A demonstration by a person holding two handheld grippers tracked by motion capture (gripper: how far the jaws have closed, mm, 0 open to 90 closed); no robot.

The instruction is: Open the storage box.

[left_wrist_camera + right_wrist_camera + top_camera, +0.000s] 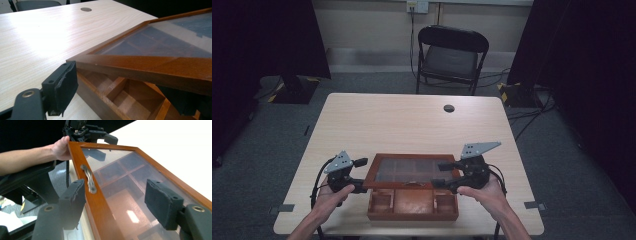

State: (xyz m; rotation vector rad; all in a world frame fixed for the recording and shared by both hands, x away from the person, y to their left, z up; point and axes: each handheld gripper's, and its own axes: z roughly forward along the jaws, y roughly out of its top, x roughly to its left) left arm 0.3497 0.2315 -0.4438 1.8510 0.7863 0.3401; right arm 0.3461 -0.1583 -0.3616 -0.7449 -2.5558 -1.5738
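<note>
1. at the near edge of the desk (412,115) sits a wooden box (412,205) with compartments, its glass-paned lid (412,170) raised partway, front edge lifted off the base.
2. the left tongs (354,175) sit at the lid's left front corner, jaws spread, one above and one below the frame; in the left gripper view the near pad stands just clear of the wood.
3. the right tongs (443,175) straddle the lid's right front corner, jaws spread either side of the frame without pinching it.
4. a small metal handle (89,179) sits on the lid's front rail.
5. judging by this, the lid is about half open or half shut; the front compartments are exposed, and the rest of the swing remains.
</note>
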